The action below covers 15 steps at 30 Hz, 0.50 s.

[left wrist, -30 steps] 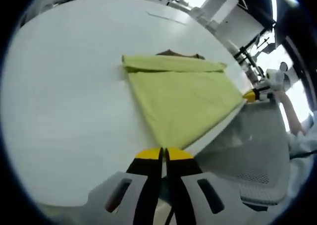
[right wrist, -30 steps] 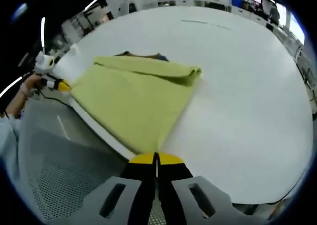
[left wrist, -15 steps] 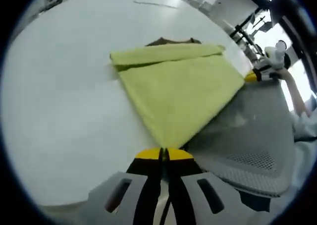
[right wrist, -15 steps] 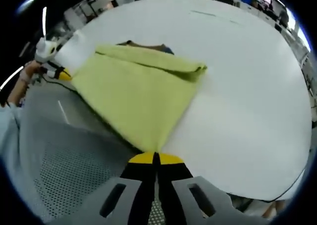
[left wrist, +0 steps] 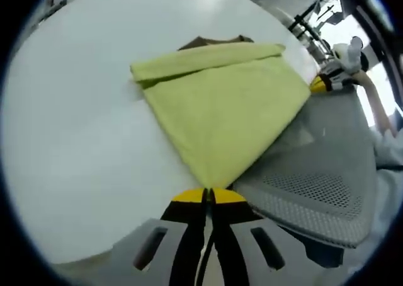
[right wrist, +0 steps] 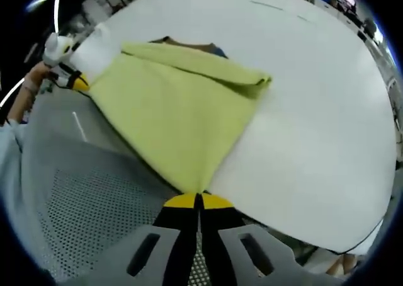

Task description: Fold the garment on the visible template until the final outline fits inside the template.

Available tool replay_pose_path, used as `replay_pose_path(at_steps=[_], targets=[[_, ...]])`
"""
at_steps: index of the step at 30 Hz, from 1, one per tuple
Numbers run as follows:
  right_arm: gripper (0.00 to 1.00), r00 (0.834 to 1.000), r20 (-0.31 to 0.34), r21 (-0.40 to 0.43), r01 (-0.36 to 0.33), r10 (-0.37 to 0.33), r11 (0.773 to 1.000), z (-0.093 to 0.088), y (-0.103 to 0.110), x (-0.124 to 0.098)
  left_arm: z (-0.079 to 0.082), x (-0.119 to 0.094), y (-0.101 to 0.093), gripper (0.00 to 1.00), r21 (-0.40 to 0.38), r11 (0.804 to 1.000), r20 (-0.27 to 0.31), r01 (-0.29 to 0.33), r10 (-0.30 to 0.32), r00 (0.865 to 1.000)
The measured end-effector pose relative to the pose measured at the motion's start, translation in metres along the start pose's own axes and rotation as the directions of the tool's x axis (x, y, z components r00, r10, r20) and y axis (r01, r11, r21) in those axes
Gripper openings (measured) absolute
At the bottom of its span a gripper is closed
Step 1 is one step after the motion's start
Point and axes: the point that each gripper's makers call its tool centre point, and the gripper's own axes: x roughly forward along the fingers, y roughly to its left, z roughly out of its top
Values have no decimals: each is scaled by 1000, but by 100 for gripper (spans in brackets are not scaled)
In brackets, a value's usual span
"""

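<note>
Both tongs lift the near edge of the yellow garment point(left wrist: 220, 109) higher off the white bench point(left wrist: 75, 141). Left tongs point(left wrist: 209, 196) and right tongs point(right wrist: 198, 201) pinch its corners tight. Carry both corners forward evenly, keeping the edge straight.

The garment point(left wrist: 220, 113) is soft, matt yellow-green cloth with a faintly napped weave; the worktop point(left wrist: 75, 128) looks smooth, white, slightly sheened; the chair seat point(right wrist: 88, 217) is grey perforated mesh; the fingers point(left wrist: 189, 226) appear matt black plastic, yellow-tipped.
</note>
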Motion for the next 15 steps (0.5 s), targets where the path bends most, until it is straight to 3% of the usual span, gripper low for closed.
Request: replay_pose_path(at_steps=[7,13,15], targets=[[1,1000,-12,-12,11,-11,1000,0,-2,5,-2,3,2,0,4,1000,-20,-4,4,1000],[2,1000,-3,-45,12,-12,999,0,-3,5,-7,1,5,2,60,998,-44,-14,17,999],[1,998,-16,-93,64,-66,994,-1,-11,3,-7,-2,6,2,66,998,-40,-20,23,999]])
